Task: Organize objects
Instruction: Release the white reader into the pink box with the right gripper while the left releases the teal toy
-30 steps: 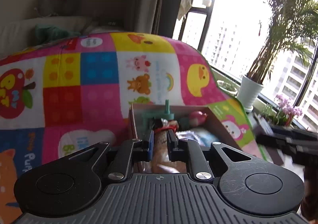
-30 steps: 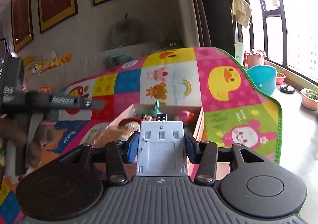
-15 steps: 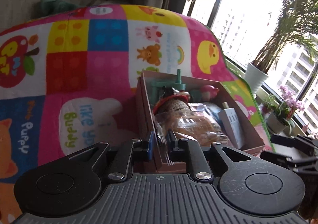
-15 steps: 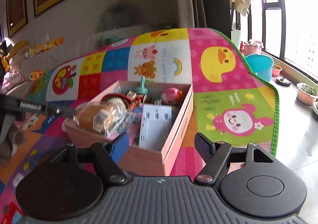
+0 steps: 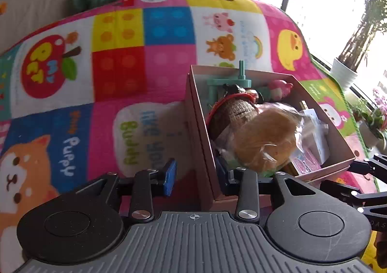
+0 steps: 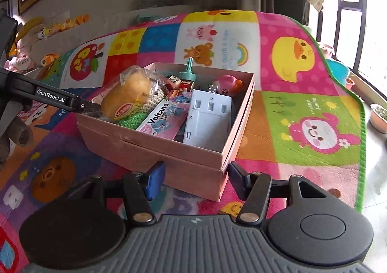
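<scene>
A pink cardboard box (image 6: 154, 149) sits on the colourful play mat (image 6: 302, 113). It holds a wrapped bread bun (image 6: 128, 96), a white power strip (image 6: 209, 118), a pink "Volcano" pack (image 6: 164, 121), a green toy (image 6: 188, 72) and a pink toy (image 6: 227, 83). My left gripper (image 5: 196, 176) is open, its fingers astride the box's left wall (image 5: 200, 137), just below the bun (image 5: 263, 137). My right gripper (image 6: 196, 182) is open and empty, just in front of the box's near corner.
The left gripper's arm (image 6: 48, 97) reaches to the box from the left in the right wrist view. Plush toys (image 6: 29, 38) lie at the far left. Potted plants (image 5: 343, 74) and a blue tub (image 6: 337, 72) stand by the window on the right.
My left gripper has opened and let go of the bun, which now lies in the box. My right gripper let go of the power strip into the box and drew back.
</scene>
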Tool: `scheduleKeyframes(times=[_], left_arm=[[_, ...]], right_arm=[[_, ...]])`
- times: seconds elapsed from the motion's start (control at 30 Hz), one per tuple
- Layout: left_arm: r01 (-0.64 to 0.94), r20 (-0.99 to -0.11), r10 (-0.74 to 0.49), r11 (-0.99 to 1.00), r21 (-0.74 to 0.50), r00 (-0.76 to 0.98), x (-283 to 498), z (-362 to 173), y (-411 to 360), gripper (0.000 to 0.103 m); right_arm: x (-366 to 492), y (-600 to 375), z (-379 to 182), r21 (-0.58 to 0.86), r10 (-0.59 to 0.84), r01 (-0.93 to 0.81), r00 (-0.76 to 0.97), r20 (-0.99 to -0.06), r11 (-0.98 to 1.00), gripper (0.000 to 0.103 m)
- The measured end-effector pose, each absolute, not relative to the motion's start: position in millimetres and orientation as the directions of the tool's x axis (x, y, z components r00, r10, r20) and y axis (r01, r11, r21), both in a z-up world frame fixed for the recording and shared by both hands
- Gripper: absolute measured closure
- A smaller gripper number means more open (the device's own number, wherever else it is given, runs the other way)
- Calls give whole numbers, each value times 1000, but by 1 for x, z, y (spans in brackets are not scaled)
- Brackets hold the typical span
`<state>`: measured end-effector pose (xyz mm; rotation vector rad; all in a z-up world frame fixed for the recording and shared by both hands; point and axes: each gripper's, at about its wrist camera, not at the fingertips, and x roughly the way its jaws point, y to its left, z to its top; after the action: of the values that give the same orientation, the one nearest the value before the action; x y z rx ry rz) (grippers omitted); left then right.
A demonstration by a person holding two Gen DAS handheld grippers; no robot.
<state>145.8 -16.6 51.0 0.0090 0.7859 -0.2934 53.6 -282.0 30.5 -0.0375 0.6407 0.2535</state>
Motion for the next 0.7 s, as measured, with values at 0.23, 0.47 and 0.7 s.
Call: scheduleKeyframes(times=[0.23,0.47,0.7], left_arm=[[95,-657,-204,976,-198,726,153,44,55,40],[63,-609,-146,986,-156,779,174,33,75,23],[60,-597,-163,980,-189,786,164,38,80,27]], right_arm=[[86,-215,32,-13,256,-335,744,-618,942,44],[118,-177,33,-42,195,-284,749,-633,958,45],[110,-166,30,-49,143,-223,764,-629,974,28]])
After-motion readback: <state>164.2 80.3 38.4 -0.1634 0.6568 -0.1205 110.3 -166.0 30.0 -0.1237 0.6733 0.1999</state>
